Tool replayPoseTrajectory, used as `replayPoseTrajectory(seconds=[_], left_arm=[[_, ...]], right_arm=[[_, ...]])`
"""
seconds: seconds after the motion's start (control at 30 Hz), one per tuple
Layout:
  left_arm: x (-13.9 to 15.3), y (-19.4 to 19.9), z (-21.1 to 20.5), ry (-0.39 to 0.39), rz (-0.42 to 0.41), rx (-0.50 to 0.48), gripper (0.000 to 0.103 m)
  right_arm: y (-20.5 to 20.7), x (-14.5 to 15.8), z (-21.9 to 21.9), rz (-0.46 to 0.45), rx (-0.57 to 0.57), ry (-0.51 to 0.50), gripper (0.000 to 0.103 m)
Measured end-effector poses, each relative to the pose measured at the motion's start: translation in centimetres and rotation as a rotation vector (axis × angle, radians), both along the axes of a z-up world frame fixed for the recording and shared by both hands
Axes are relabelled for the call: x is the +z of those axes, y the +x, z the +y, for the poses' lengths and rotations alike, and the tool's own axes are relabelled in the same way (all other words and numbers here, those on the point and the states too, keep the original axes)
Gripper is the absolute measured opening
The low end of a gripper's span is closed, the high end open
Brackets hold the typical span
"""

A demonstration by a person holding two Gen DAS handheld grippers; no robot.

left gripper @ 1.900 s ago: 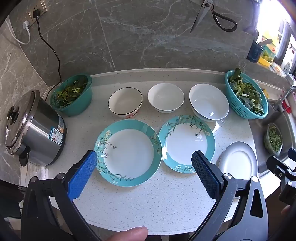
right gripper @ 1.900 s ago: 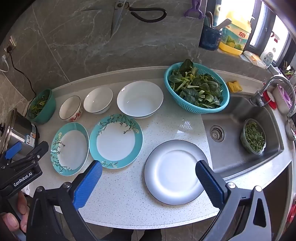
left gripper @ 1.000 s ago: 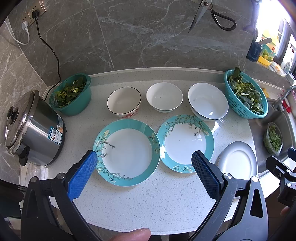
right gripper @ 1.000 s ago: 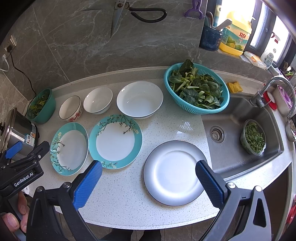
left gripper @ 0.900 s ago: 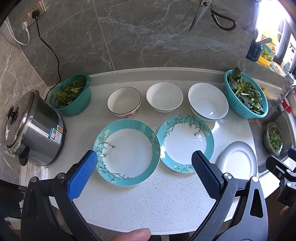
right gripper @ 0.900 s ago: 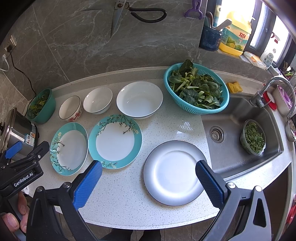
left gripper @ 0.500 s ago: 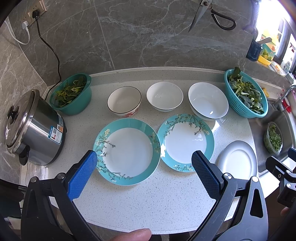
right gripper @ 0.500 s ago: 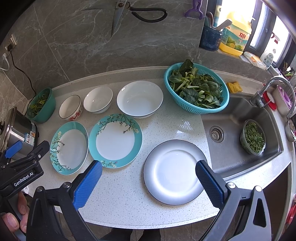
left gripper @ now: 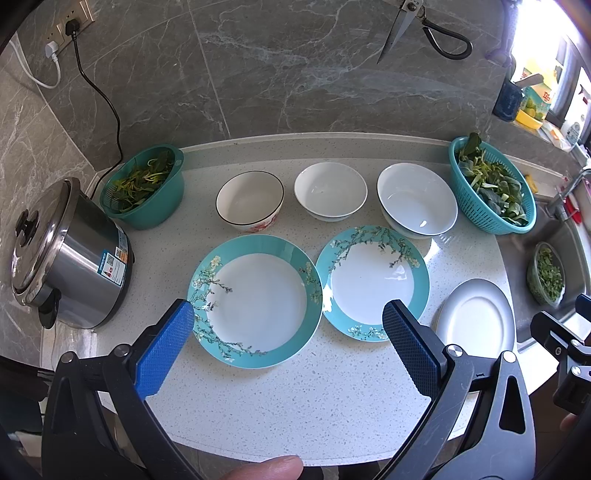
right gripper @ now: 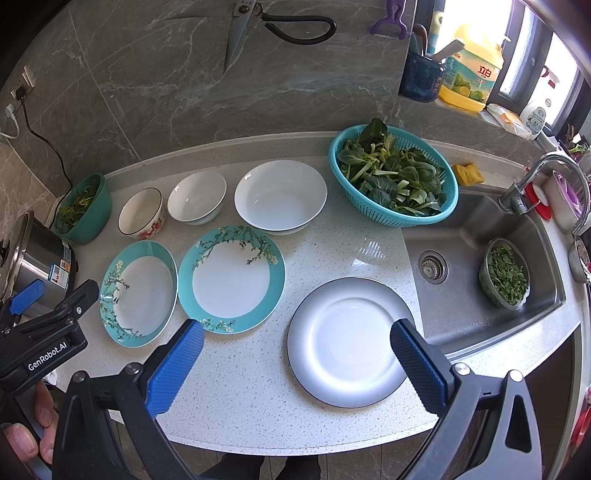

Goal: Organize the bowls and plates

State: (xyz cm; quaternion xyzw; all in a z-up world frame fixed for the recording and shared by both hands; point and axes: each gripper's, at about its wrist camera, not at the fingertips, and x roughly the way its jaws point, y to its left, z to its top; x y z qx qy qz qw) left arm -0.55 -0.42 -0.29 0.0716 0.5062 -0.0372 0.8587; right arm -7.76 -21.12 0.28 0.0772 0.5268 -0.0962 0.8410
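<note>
Two teal floral plates lie side by side on the white counter, the left one [left gripper: 256, 301] [right gripper: 138, 293] and the right one [left gripper: 373, 282] [right gripper: 231, 278]. A grey-rimmed plate [left gripper: 474, 319] [right gripper: 351, 341] lies to their right. Behind stand three bowls: a dark-rimmed bowl [left gripper: 249, 201] [right gripper: 142, 212], a small white bowl [left gripper: 330, 192] [right gripper: 195, 197] and a large white bowl [left gripper: 417, 205] [right gripper: 280, 197]. My left gripper [left gripper: 288, 332] is open and empty above the counter's front edge, before the teal plates. My right gripper [right gripper: 297, 347] is open and empty before the grey-rimmed plate.
A steel rice cooker [left gripper: 55, 254] stands at the far left, with a teal bowl of greens [left gripper: 146, 190] behind it. A teal basket of leafy greens [right gripper: 393, 175] sits by the sink [right gripper: 480, 258], which holds a small bowl of greens [right gripper: 504, 275]. Scissors [right gripper: 258, 22] hang on the wall.
Both views have shifted only very slightly; the dishes and both open grippers stay as they were.
</note>
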Motion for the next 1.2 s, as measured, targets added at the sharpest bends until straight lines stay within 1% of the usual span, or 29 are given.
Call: replayPoseTrajectory(seconds=[0.9, 1.13, 1.2], left_arm=[[-0.06, -0.15, 0.19, 0.002, 0.004, 0.000, 0.103], [-0.66, 0.24, 0.01, 0.003, 0.009, -0.002, 0.103], [-0.76, 0.48, -0.06, 0.003, 0.012, -0.003, 0.103]], right_arm=[[0.11, 0.01, 0.13, 0.004, -0.001, -0.001, 0.103], [0.28, 0.28, -0.16, 0.005, -0.002, -0.002, 0.103], [0.23, -0.36, 0.30, 0.008, -0.002, -0.002, 0.103]])
